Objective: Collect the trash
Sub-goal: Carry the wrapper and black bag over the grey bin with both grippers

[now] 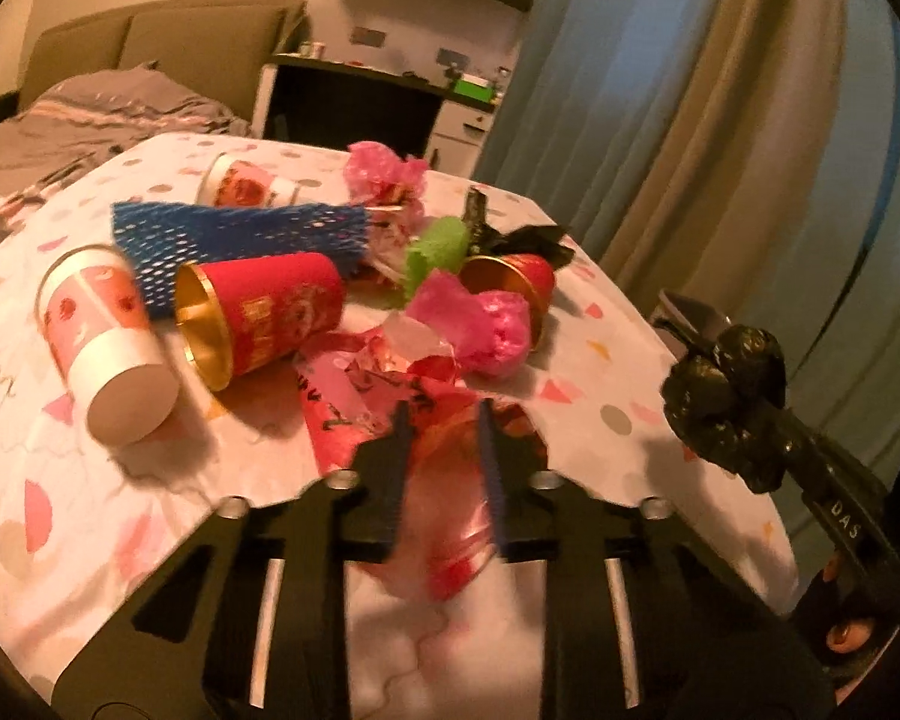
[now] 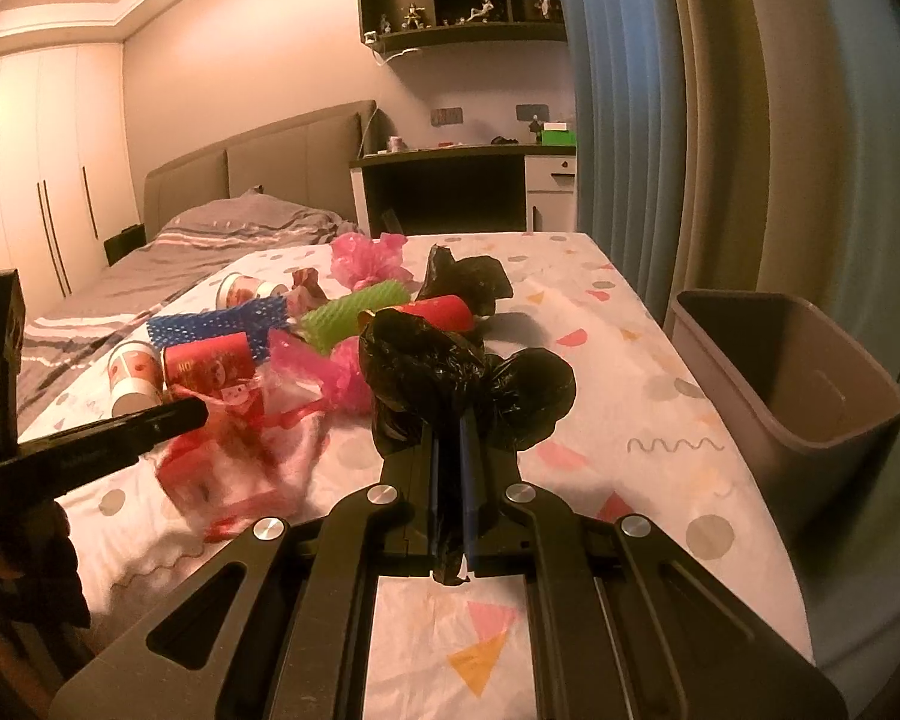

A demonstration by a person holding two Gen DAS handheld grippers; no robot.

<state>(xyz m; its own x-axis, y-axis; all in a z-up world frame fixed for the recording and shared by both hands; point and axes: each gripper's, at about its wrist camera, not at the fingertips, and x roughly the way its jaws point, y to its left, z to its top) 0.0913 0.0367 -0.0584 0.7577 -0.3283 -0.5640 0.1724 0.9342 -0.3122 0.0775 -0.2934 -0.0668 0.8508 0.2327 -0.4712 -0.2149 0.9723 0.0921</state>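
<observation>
Trash lies heaped on a table under a confetti-print cloth (image 1: 606, 360). My left gripper (image 1: 444, 438) is low over the near side of the heap, its jaws closed on a crumpled red plastic wrapper (image 1: 450, 516) that fills the gap between them. In the right wrist view the left gripper (image 2: 192, 411) reaches in from the left over the same red wrapper (image 2: 228, 462). My right gripper (image 2: 450, 420) is shut on a crumpled black plastic bag (image 2: 426, 360) and holds it above the table; the left wrist view shows that black bag (image 1: 726, 396) at the right.
On the cloth lie a white paper cup (image 1: 102, 336), a red cup with gold lining (image 1: 258, 312), blue foam netting (image 1: 240, 234), green netting (image 2: 354, 312), pink bags (image 1: 486, 318) and another black bag (image 2: 468, 276). A grey bin (image 2: 810, 384) stands at the table's right edge. Bed behind, curtains right.
</observation>
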